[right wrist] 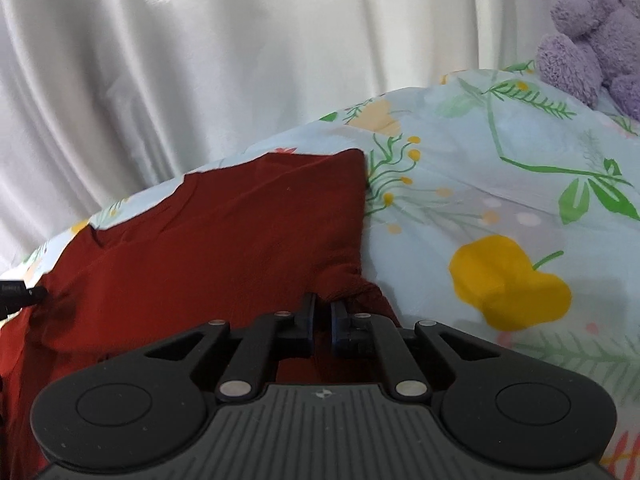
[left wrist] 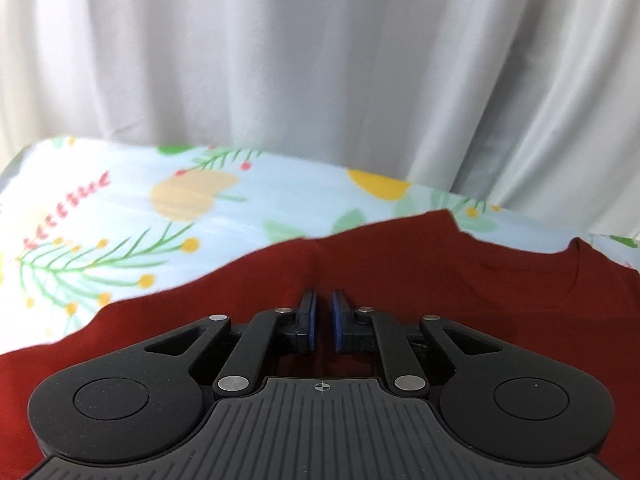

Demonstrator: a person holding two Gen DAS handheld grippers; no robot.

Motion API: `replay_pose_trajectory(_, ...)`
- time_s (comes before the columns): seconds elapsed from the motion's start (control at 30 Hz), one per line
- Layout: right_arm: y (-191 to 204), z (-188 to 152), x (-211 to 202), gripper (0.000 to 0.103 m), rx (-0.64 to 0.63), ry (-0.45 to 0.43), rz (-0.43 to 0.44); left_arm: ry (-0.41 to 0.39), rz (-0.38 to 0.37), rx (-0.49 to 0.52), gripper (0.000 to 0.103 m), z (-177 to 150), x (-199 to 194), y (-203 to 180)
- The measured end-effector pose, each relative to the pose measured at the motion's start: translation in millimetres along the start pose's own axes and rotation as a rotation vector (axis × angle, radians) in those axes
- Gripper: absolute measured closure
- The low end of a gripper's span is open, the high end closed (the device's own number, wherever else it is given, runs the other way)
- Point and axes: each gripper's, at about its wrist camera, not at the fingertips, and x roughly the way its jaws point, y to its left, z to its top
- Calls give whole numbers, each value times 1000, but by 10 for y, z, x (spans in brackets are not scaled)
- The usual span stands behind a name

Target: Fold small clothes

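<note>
Both tongs (left wrist: 323,312) (right wrist: 323,312) at shirt (right wrist: 208,240), collar away.

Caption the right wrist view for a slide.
Right hand-held gripper pinching red shirt on floral bedsheet, purple plush toy behind.

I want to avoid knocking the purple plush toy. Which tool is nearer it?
Right. The plush toy sits beyond and to the right of the right tool; the left tool view doesn't show it.

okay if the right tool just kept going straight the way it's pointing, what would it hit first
Probably the red shirt: the right tool already sits at a bunched fold of it. Beyond lie the floral sheet and white curtain; depth is unclear.
</note>
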Motion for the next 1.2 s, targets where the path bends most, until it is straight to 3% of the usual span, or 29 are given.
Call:
replay_pose_trajectory(0.07, 6, -13, -98, 96, -2, 19, 1, -8, -47, -53, 74, -40, -166, 104)
replay_pose_trajectory(0.1, 6, -21, -167, 96, -6, 19, 21, -27, -64, -64, 58, -76, -286, 136)
replay_pose_trajectory(0.13, 13, -29, -228, 96, -14, 11, 37, -51, -86, -67, 51, -125, -408, 153)
replay_pose_trajectory(0.23, 119, 4, -356, 94, -75, -32, 48, -49, -169, -49, 49, -254, -588, 94)
replay_pose_trajectory(0.33, 353, 89, -278, 94, -154, -52, 50, 23, -230, -55, 48, -381, -485, -46)
replay_pose_trajectory(0.43, 603, 125, -69, 94, -229, -28, 70, 36, -218, -58, 50, -453, -322, -178)
replay_pose_trajectory(0.57, 819, 53, 300, 95, -344, 25, 2, 19, -186, -39, 50, -421, -180, -282)
replay_pose_trajectory(0.73, 875, 9, 372, 95, -426, -56, -51, -43, -137, 34, 47, -395, -54, -366)
replay_pose_trajectory(0.8, 852, 3, 367, 94, -411, -69, -43, -65, -162, 35, 34, -429, -62, -349)
replay_pose_trajectory(0.83, 831, -4, 363, 93, -395, -72, -35, -58, -189, 18, 21, -438, -73, -326)
replay_pose_trajectory(0.97, 766, -21, 171, 89, -307, -28, -24, 12, -247, -162, 17, -473, -396, 14)
replay_pose_trajectory(1.07, 667, -192, -159, 77, -196, -30, 68, -9, -283, -399, 15, -668, -803, 626)
replay_pose_trajectory(1.13, 580, -356, -322, 74, -148, -6, 110, -52, -252, -565, 12, -859, -1094, 1133)
replay_pose_trajectory(1.2, 520, -545, -440, 74, -115, 35, 137, -92, -162, -720, 12, -1056, -1333, 1646)
